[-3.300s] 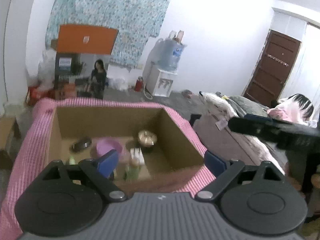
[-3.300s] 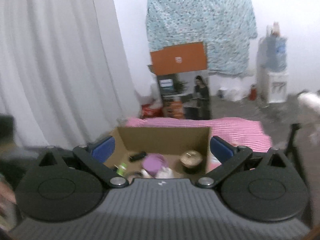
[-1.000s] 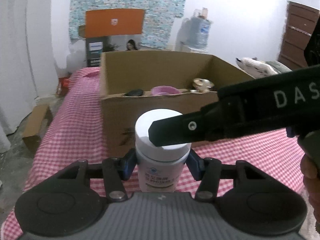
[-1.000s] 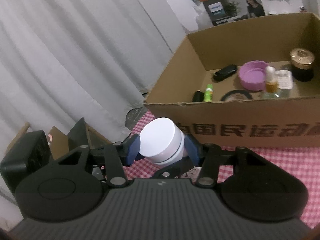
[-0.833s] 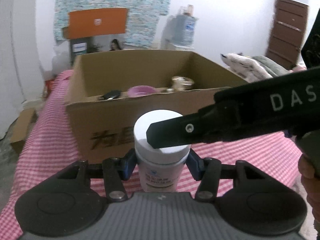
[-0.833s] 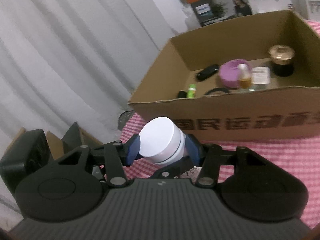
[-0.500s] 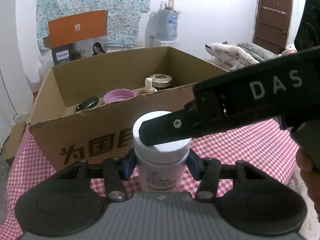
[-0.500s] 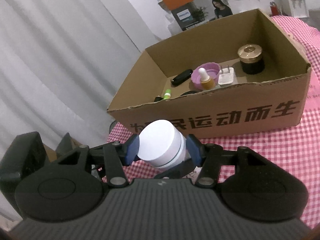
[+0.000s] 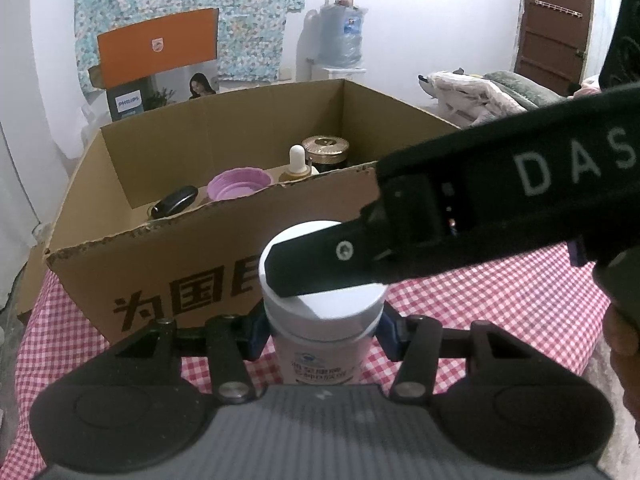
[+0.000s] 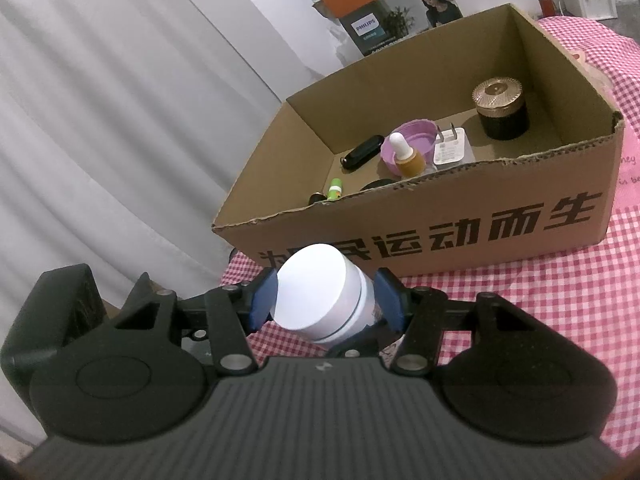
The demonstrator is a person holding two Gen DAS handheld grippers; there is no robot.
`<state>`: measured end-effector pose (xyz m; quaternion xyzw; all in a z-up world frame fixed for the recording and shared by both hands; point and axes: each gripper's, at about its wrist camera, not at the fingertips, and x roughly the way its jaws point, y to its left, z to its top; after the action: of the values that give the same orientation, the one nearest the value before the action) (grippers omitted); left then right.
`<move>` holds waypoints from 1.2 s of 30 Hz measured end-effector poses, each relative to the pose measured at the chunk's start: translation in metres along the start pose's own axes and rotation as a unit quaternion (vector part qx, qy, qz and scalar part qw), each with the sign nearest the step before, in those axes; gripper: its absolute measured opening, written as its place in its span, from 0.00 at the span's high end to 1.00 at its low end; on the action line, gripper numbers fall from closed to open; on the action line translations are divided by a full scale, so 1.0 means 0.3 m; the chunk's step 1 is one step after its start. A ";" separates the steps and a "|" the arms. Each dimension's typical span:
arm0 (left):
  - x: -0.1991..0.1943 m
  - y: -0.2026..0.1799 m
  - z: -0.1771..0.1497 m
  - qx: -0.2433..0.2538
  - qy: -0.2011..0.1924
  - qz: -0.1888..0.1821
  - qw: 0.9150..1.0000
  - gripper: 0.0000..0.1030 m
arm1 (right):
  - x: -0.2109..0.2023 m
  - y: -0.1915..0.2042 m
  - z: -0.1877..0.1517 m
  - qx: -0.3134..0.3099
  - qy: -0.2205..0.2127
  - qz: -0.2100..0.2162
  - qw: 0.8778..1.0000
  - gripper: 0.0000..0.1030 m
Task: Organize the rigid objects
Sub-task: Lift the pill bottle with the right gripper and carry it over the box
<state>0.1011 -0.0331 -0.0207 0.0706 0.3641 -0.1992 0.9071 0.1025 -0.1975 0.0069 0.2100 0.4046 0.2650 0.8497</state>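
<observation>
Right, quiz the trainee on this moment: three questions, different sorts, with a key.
1. True or false: the white jar already sits inside the cardboard box.
2. Which of these stands in the box's far right corner? A) dark jar with a gold lid B) red cup C) blue bottle
3. Short answer: what are the jaws of the left gripper closed on?

Key: 1 false, it is held outside, in front of the box's printed wall. 2 A. 3 the white jar, gripped around its body below the lid.
</observation>
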 end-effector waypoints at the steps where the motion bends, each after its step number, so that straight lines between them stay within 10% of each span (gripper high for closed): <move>1: -0.002 0.000 0.000 -0.001 0.001 0.000 1.000 0.48 | 0.001 0.002 -0.001 0.000 0.000 0.000 1.000 0.47; 19: -0.154 -0.015 0.046 0.000 -0.051 0.018 0.999 0.48 | -0.069 0.090 0.026 -0.032 -0.022 0.012 0.999 0.48; 28: -0.271 -0.022 0.304 0.025 -0.129 0.002 0.991 0.48 | -0.247 0.235 0.210 -0.106 -0.094 0.023 0.990 0.48; 36: -0.075 -0.074 0.506 0.021 -0.097 -0.054 0.994 0.48 | -0.305 0.122 0.425 -0.092 -0.112 -0.015 0.989 0.47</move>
<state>0.1733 -0.0879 0.1052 0.0500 0.2739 -0.2614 0.9242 0.1454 -0.2442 0.1550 0.1536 0.2837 0.2634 0.9091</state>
